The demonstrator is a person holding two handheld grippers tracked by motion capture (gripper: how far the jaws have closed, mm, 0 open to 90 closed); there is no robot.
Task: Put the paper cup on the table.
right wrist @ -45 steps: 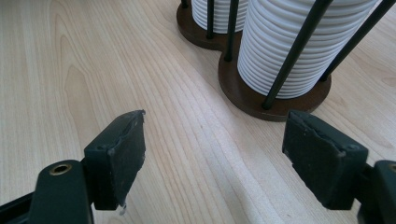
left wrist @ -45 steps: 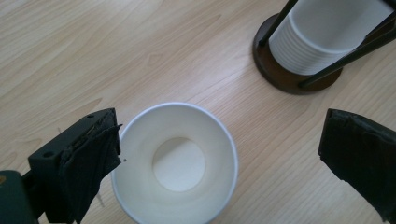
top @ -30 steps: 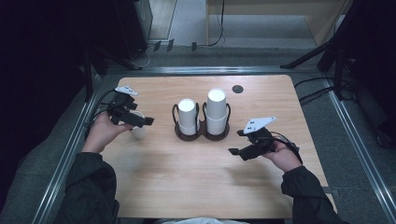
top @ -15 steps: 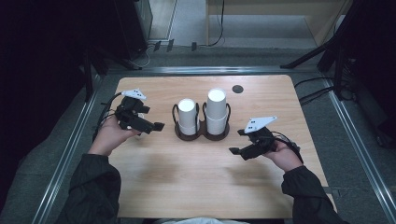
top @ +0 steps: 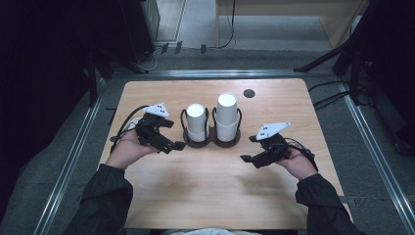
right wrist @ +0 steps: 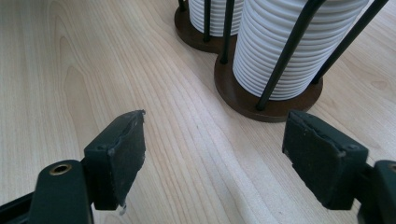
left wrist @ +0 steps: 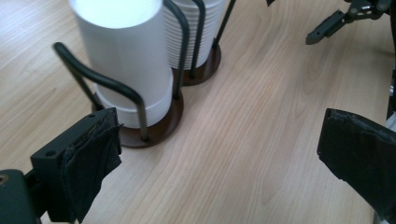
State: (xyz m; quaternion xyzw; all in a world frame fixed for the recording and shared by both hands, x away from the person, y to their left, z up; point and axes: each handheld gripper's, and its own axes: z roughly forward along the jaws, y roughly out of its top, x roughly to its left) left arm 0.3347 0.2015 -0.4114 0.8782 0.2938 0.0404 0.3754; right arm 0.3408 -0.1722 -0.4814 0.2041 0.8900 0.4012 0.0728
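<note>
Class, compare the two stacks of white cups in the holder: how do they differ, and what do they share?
The right stack stands taller than the left stack. In the high view, the left stack has the left gripper close beside its base, while the right stack has the right gripper lying farther off. Both are white, upright, and ringed by black wire loops on a round brown base of the holder.
</note>
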